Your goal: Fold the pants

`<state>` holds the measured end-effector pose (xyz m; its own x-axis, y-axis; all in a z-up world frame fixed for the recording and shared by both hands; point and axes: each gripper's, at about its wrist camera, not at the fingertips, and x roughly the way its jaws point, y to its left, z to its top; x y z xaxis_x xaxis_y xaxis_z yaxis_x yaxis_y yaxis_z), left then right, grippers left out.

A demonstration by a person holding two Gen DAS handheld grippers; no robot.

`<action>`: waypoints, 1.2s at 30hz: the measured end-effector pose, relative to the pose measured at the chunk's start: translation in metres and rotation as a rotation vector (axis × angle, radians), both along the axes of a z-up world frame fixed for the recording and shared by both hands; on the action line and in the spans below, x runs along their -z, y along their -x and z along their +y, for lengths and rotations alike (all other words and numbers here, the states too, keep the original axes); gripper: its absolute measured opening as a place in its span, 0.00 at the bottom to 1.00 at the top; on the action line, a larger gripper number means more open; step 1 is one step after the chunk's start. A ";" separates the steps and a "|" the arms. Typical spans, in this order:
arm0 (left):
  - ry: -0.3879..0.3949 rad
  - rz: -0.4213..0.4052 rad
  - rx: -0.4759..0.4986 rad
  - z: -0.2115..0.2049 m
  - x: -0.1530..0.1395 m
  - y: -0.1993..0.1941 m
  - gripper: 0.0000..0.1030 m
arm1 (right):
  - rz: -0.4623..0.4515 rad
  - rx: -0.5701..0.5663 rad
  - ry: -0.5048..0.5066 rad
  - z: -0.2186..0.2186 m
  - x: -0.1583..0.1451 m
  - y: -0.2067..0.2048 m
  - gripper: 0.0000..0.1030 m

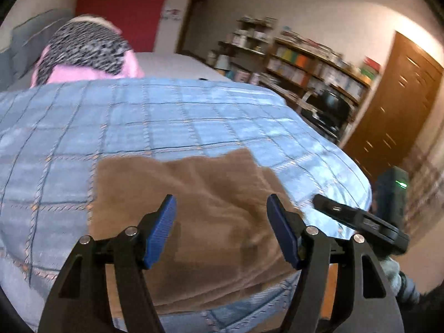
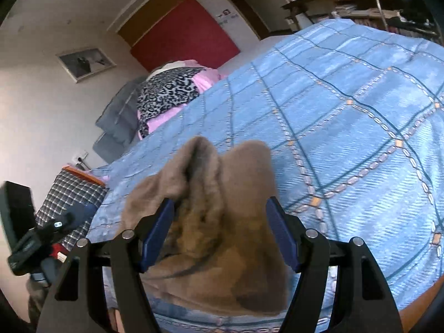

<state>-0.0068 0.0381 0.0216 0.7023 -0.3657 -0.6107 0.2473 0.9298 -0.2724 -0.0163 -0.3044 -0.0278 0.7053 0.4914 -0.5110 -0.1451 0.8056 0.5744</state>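
Observation:
Brown fleece pants [image 1: 180, 183] lie on a blue plaid bedspread [image 1: 138, 116] near the bed's front edge. My left gripper [image 1: 221, 198] hovers over them, jaws wide and blue pads clear of the fabric. In the right wrist view the pants [image 2: 244, 172] are bunched into a hump with two raised folds. My right gripper [image 2: 219, 201] stands wide around that hump, with cloth filling the gap between its pads, and I see no firm pinch. The right tool's black body [image 1: 360, 222] shows at the pants' right end.
A leopard-print and pink cloth pile [image 1: 83, 52] and grey pillows [image 1: 25, 36] lie at the far end of the bed. Bookshelves [image 1: 305, 63] and a brown door [image 1: 394, 105] stand to the right. A checked cloth [image 2: 72, 194] sits beside the bed's left edge.

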 end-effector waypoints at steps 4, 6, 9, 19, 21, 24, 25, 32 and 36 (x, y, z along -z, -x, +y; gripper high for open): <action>0.018 0.013 -0.059 0.024 0.006 -0.003 0.67 | -0.046 -0.076 0.000 0.018 -0.017 0.001 0.64; 0.021 0.020 -0.075 0.030 0.010 -0.004 0.67 | -0.042 -0.134 0.001 0.032 -0.020 -0.001 0.56; 0.033 0.035 -0.088 0.037 0.016 -0.004 0.67 | 0.002 -0.184 0.043 0.051 -0.014 -0.008 0.48; 0.043 0.065 -0.088 0.043 0.031 -0.010 0.68 | 0.029 -0.216 0.055 0.052 -0.019 -0.004 0.12; 0.043 0.064 -0.081 0.041 0.032 -0.010 0.68 | 0.034 -0.196 0.074 0.043 -0.023 0.002 0.08; 0.041 0.066 -0.067 0.035 0.036 -0.011 0.69 | 0.074 -0.155 0.124 0.034 -0.016 0.011 0.08; 0.042 0.071 -0.059 0.034 0.039 -0.012 0.69 | 0.075 -0.150 0.145 0.033 -0.012 0.013 0.08; -0.001 0.088 -0.015 0.018 0.049 -0.010 0.69 | 0.042 -0.127 0.061 0.033 -0.015 0.005 0.42; 0.006 0.085 -0.013 0.019 0.048 -0.010 0.69 | 0.008 -0.176 0.100 0.052 -0.020 -0.014 0.42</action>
